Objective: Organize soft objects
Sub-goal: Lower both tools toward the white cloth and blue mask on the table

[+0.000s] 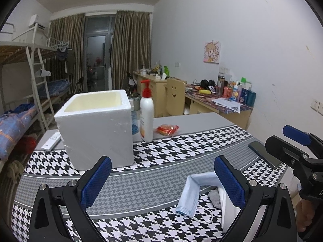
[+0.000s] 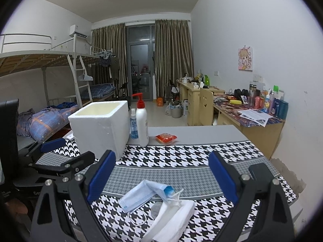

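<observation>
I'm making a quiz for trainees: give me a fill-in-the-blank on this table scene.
1. The pump bottle has a ____ pump top.
2. The foam box is open at the top and looks ____ inside.
3. The blue face mask lies on the ____-patterned cloth.
4. Both grippers' jaws, left gripper and right gripper, stand ____.

Missing: red; empty; houndstooth; open

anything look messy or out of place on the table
Yes: a blue face mask lies crumpled and folded over, with white cloth bunched beside it, near the table's front edge. The foam box and lotion bottle stand upright; nothing looks spilled.
</observation>
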The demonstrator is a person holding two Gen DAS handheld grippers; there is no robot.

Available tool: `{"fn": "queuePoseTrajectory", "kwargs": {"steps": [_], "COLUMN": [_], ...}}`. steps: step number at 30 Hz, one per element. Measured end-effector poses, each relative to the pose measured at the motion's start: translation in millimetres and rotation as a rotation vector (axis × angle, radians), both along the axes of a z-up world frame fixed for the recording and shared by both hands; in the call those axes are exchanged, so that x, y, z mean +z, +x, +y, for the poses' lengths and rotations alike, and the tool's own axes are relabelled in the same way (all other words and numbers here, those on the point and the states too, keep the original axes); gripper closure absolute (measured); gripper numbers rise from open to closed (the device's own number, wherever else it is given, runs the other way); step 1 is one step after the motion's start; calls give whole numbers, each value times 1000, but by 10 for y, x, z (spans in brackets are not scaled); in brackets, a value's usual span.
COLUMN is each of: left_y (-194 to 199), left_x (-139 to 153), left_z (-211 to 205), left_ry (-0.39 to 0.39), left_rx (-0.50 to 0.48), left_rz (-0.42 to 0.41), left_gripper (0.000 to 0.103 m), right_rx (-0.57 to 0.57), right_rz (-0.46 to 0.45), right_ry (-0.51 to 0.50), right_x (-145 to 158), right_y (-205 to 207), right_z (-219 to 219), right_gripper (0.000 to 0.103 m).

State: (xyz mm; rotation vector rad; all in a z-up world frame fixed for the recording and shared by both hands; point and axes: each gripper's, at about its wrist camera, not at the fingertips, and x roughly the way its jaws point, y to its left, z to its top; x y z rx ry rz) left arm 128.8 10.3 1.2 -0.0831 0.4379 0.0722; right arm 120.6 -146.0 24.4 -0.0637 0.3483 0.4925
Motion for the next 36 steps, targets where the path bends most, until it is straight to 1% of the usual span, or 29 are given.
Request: {"fn": "queuePoseTrajectory", "kwargs": {"steps": [17,36], "left_y": [129,354], "left_x": [-206,-451], "left_z": [-83,-152], "left_ry": [-2,-5], "left_rx": [-48,-88], "left_rz": [43,132], "left_gripper": [1,1], "right_rx": [-29,-53], "right_rz": [34,110], "right_ry": [-23,-33], "right_x": [-208,-462], "right_y": [36,146], "right_z": [-92,-170], "right_gripper": [8,8]}}
